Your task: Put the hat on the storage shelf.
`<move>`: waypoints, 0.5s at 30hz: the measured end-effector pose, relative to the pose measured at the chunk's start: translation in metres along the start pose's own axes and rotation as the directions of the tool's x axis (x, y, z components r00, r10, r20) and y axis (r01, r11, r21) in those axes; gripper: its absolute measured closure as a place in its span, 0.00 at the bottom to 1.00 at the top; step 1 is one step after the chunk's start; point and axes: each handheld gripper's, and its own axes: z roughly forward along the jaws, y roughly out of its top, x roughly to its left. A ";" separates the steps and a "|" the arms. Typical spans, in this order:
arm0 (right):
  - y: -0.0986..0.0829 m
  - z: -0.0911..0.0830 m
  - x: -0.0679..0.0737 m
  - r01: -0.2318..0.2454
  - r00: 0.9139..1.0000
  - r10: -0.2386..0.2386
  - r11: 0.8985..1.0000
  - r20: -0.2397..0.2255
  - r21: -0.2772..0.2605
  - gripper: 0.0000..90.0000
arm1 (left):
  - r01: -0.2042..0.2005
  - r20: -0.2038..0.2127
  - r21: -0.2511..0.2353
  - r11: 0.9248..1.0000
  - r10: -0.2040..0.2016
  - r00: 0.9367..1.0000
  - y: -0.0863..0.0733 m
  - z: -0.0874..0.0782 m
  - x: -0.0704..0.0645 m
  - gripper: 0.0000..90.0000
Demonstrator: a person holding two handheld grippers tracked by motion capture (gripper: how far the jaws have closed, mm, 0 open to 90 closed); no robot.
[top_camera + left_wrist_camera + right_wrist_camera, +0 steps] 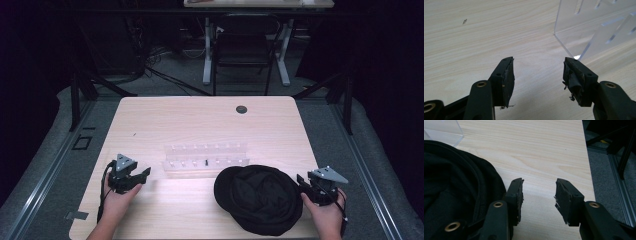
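Left gripper (pixel 131 176): jaws apart, empty, nr clear acrylic slotted rack (pixel 205 156). Right gripper (pixel 311 186): jaws apart, empty, just beside crumpled black fabric cap (pixel 259 198) on pale wood table (pixel 200 120).

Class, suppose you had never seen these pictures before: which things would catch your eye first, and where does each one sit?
First comes the black cap, a dark heap on the pale wooden table, near its front edge towards the right. Just behind it, mid-table, stands the clear acrylic rack, almost see-through. The left gripper rests open at the front left, and the right gripper sits open close beside the cap's right edge.
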 end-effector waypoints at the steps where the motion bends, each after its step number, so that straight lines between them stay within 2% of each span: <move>1: 0.000 -0.001 0.000 0.004 1.000 -0.004 1.000 0.001 -0.002 0.63 | 0.006 -0.001 0.001 1.000 -0.006 1.000 0.000 0.000 0.000 0.47; 6: 0.004 -0.009 0.003 -0.008 1.000 0.009 0.999 0.022 -0.033 0.65 | 0.007 -0.003 0.009 1.000 -0.006 1.000 0.000 0.001 0.000 0.46; 8: 0.008 -0.014 0.004 -0.017 0.999 0.018 0.999 0.035 -0.030 0.63 | 0.005 0.002 0.005 1.000 -0.005 1.000 0.000 -0.001 0.000 0.47; 10: 0.011 -0.017 0.005 -0.039 0.999 0.039 0.999 0.021 -0.020 0.63 | 0.001 0.005 0.002 1.000 -0.001 1.000 0.000 -0.002 -0.001 0.46; 15: 0.018 -0.020 0.011 -0.080 0.997 0.079 0.996 0.011 0.047 0.65 | -0.015 0.006 0.005 1.000 0.015 1.000 0.000 -0.004 -0.003 0.45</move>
